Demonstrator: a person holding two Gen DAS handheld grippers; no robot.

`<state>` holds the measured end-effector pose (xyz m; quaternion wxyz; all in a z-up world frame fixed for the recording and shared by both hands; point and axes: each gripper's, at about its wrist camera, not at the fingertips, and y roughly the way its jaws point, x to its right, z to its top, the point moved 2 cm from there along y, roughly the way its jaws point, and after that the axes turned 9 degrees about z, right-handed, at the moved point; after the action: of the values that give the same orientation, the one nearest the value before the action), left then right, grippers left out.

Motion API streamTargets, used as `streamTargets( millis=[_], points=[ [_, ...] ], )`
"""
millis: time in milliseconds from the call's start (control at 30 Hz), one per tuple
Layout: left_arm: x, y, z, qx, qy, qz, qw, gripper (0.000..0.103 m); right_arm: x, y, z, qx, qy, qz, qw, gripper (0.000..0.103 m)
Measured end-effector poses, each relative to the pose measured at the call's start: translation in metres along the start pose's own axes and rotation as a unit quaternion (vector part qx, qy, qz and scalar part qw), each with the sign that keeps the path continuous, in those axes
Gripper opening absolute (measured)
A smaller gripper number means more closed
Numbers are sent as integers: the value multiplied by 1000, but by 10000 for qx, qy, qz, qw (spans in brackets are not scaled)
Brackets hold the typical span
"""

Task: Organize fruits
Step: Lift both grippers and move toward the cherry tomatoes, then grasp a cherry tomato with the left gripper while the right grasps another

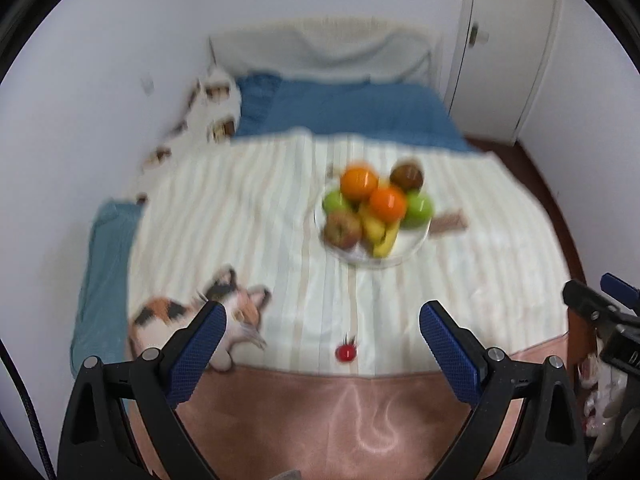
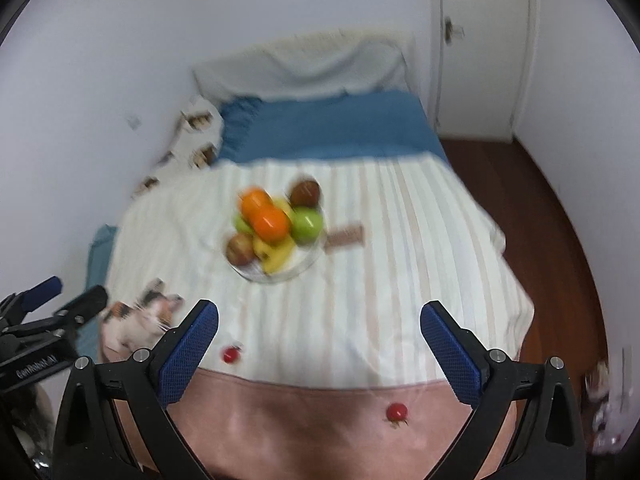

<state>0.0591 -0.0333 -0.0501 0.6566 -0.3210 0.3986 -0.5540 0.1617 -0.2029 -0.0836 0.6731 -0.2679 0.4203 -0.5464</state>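
Note:
A glass bowl (image 1: 400, 258) (image 2: 296, 270) stands on the striped sheet in the middle of the bed. It holds two oranges (image 1: 387, 202) (image 2: 269, 221), green apples (image 1: 419, 210) (image 2: 307, 224), a red apple (image 1: 342, 230), bananas (image 1: 380, 236) and a brown fruit (image 1: 407, 176). A small red fruit (image 1: 346, 353) (image 2: 231, 355) lies on the sheet near me. A second red fruit (image 2: 397, 412) lies on the pink cover. My left gripper (image 1: 322, 322) is open and empty. My right gripper (image 2: 320, 322) is open and empty. Both hover short of the bowl.
A cat-print cushion (image 1: 236, 312) (image 2: 140, 320) lies at the bed's left. A brown flat bar (image 1: 450, 222) (image 2: 346, 236) lies right of the bowl. Blue bedding (image 1: 352, 112) and a pale headboard cover sit beyond. Wall at left, white door and wooden floor (image 2: 560, 220) at right.

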Motion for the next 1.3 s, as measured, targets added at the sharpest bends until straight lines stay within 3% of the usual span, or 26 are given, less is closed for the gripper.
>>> streamTargets(
  millis=[133, 267, 500, 667, 767, 1033, 1167, 1300],
  points=[
    [12, 59, -20, -778, 75, -118, 9969, 99, 43, 50, -25, -684, 300, -263, 9969, 99],
    [24, 100, -42, -1324, 229, -205, 9907, 99, 77, 81, -65, -1248, 580, -423, 9896, 76],
    [39, 134, -70, -1761, 579, -137, 9826, 99, 115, 113, -123, -1714, 1118, -453, 9778, 66],
    [41, 145, -87, -1917, 716, -72, 9788, 99, 123, 136, -142, -1883, 1210, -442, 9736, 38],
    [37, 148, -92, -1970, 738, -55, 9776, 99, 119, 137, -146, -1797, 1074, -476, 9767, 28],
    [37, 165, -81, -1941, 725, -315, 9778, 99, 82, 140, -134, -1647, 845, -117, 9827, 28],
    [49, 185, -78, -2143, 831, -599, 9714, 91, 67, 151, -125, -1665, 769, -11, 9830, 28],
    [60, 205, -86, -2407, 1039, -610, 9631, 74, 57, 158, -115, -1652, 684, 48, 9839, 28]
  ],
)
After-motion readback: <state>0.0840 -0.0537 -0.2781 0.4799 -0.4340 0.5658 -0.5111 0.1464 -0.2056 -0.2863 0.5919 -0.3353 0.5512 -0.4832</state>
